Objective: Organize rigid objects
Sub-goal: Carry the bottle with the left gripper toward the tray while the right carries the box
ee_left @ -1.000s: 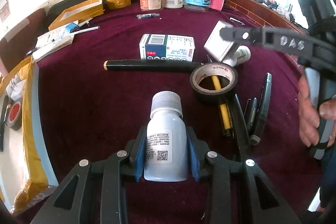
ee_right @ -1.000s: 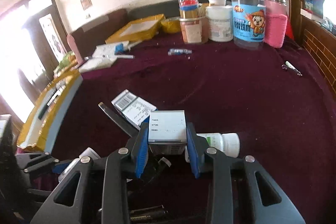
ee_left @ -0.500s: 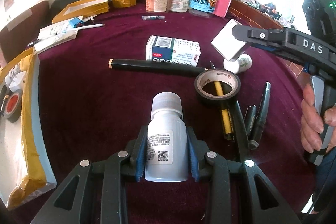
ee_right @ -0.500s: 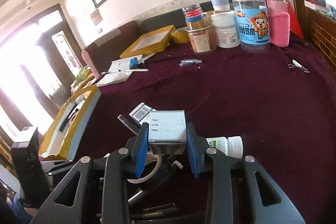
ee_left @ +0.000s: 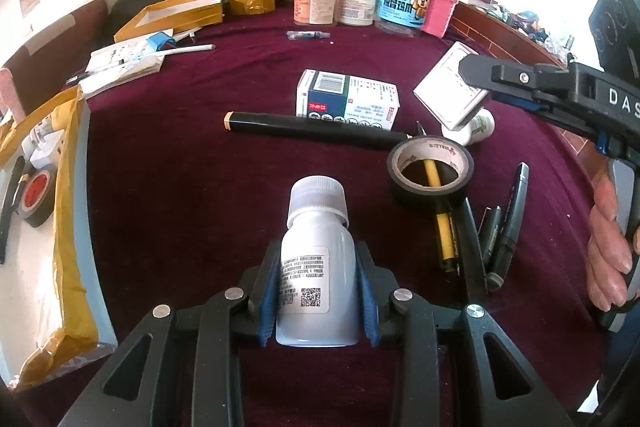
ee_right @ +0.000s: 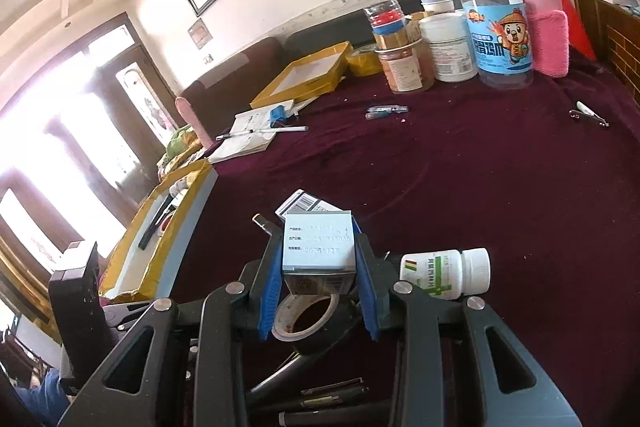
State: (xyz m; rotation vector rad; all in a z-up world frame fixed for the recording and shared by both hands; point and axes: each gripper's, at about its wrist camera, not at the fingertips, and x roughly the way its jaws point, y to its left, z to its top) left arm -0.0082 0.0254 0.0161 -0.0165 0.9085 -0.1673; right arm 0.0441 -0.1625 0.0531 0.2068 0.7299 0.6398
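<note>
Above the maroon tablecloth [ee_left: 168, 195], the left gripper [ee_left: 318, 291] clamps a white plastic ribbed-cap bottle [ee_left: 316, 267]. The right gripper [ee_right: 318, 291] pinches a small white cardboard box [ee_right: 319, 243].

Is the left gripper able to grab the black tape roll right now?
Probably not yet. The left gripper is already shut on the white bottle, so its jaws are full. The black tape roll lies close on the cloth with nothing covering it.

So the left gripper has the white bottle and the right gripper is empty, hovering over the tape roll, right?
Not quite. The left gripper does hold the white bottle, but the right gripper is not empty: the right wrist view shows its pads closed on a small white box, above the black tape roll.
</note>
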